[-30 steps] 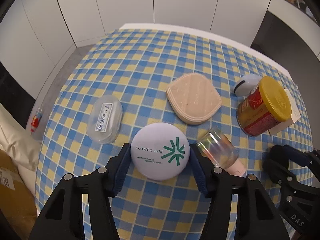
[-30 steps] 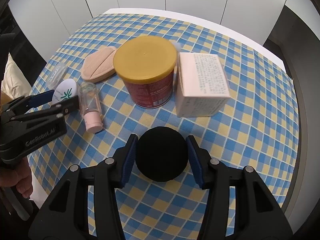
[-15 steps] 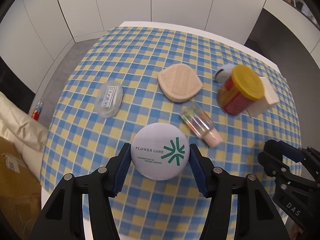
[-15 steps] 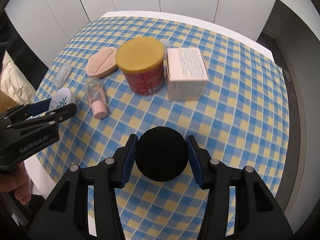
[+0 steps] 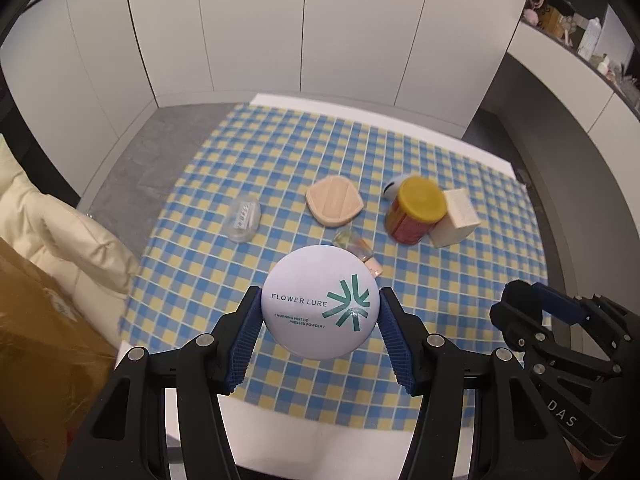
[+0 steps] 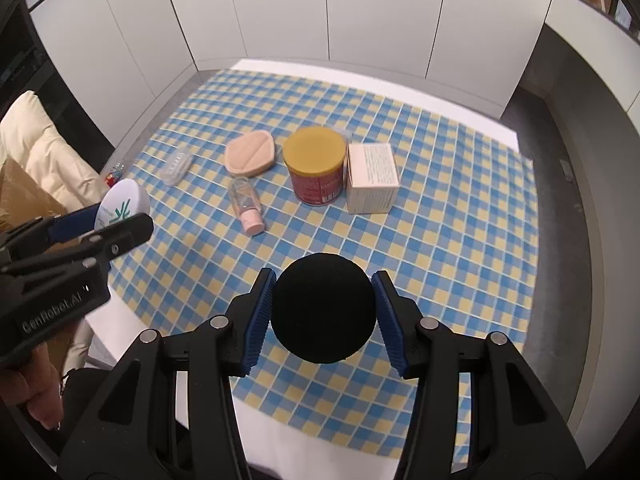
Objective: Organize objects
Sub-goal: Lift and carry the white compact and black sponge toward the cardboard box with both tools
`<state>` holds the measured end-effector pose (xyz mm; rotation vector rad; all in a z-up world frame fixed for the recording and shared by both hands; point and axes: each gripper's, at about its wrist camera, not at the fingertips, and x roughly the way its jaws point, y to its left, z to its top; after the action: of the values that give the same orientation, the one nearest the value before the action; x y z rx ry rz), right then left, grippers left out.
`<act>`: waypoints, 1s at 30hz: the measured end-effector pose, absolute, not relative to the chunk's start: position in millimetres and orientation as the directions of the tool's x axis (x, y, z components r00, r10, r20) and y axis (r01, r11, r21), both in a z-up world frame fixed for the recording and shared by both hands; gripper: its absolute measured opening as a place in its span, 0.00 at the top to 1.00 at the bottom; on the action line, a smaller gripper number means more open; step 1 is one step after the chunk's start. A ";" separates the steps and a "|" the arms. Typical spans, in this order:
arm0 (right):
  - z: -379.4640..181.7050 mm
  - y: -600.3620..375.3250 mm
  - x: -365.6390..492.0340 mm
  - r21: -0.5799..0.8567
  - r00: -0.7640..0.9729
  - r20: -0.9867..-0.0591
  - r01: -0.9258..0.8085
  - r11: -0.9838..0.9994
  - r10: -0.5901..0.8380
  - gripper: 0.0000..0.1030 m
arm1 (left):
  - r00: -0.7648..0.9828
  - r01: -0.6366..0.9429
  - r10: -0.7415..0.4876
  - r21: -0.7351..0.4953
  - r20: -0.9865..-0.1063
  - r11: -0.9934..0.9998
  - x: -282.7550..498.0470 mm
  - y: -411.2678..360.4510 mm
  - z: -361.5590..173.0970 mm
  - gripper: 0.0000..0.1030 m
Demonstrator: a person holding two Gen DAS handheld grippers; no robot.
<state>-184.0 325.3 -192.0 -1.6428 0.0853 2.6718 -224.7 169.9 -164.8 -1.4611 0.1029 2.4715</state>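
Note:
My left gripper [image 5: 320, 314] is shut on a round white powder compact [image 5: 320, 302] printed FLOWER LURE, held well above the checked tablecloth [image 5: 248, 160]. That compact [image 6: 122, 202] and the left gripper [image 6: 100, 226] also show at the left of the right wrist view. My right gripper [image 6: 324, 314] is shut on a round black disc [image 6: 324, 308], likewise raised over the cloth's near part. In the left wrist view the right gripper [image 5: 532, 304] appears at the lower right, its contents hidden.
On the cloth lie a clear plastic case [image 6: 176, 166], a beige leaf-shaped case [image 6: 250, 154], a small clear bottle with a pink cap [image 6: 246, 204], a red tin with a yellow lid [image 6: 316, 168] and a white carton [image 6: 372, 178]. A cream cushion [image 5: 60, 240] sits left of the table.
Both grippers have risen and pulled back from the table with their objects still held; the tabletop items look smaller and farther away, and the table's near edge has come into view.

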 end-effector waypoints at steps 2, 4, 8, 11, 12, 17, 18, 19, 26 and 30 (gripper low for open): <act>-183.7 324.5 -177.0 0.044 -0.450 -0.892 -0.032 -0.999 -0.025 0.50 | -0.466 -0.257 0.198 -0.082 -0.862 -0.963 -217.4 165.7 -154.6 0.44; -174.9 322.6 -169.3 0.041 -0.458 -0.889 -0.026 -0.999 -0.025 0.50 | -0.473 -0.255 0.210 -0.095 -0.856 -0.962 -208.9 160.8 -145.4 0.44; -157.8 321.5 -158.1 0.049 -0.478 -0.878 -0.029 -0.998 -0.029 0.50 | -0.500 -0.250 0.210 -0.092 -0.840 -0.964 -191.5 156.8 -132.5 0.44; -140.4 321.7 -150.4 0.042 -0.502 -0.864 -0.034 -0.999 -0.019 0.50 | -0.530 -0.255 0.217 -0.090 -0.820 -0.963 -180.2 154.3 -123.9 0.44; -135.0 321.6 -147.6 0.042 -0.508 -0.861 -0.033 -0.999 -0.019 0.50 | -0.541 -0.260 0.218 -0.085 -0.812 -0.962 -176.3 153.7 -120.5 0.44; -113.8 319.9 -132.4 0.015 -0.530 -0.848 0.011 -1.000 -0.019 0.50 | -0.550 -0.281 0.256 -0.112 -0.795 -0.953 -169.2 152.2 -115.5 0.44; -110.6 320.7 -130.6 0.006 -0.534 -0.846 0.013 -1.000 -0.012 0.50 | -0.547 -0.288 0.263 -0.117 -0.795 -0.951 -168.2 153.2 -115.2 0.44; -107.3 322.2 -129.1 0.011 -0.536 -0.844 0.012 -1.000 -0.016 0.50 | -0.547 -0.294 0.266 -0.115 -0.793 -0.949 -166.7 154.3 -114.7 0.44; -91.5 324.7 -133.2 0.051 -0.569 -0.820 0.031 -0.998 -0.059 0.50 | -0.538 -0.315 0.277 -0.115 -0.796 -0.942 -160.2 156.5 -105.9 0.44; -86.3 320.0 -134.9 0.029 -0.574 -0.817 0.034 -0.999 -0.043 0.50 | -0.550 -0.310 0.265 -0.100 -0.792 -0.945 -160.3 150.4 -100.5 0.44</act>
<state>-134.9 320.0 -86.3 -1.4677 0.0160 2.8263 -160.3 150.4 -100.5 -1.2697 0.0728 2.5098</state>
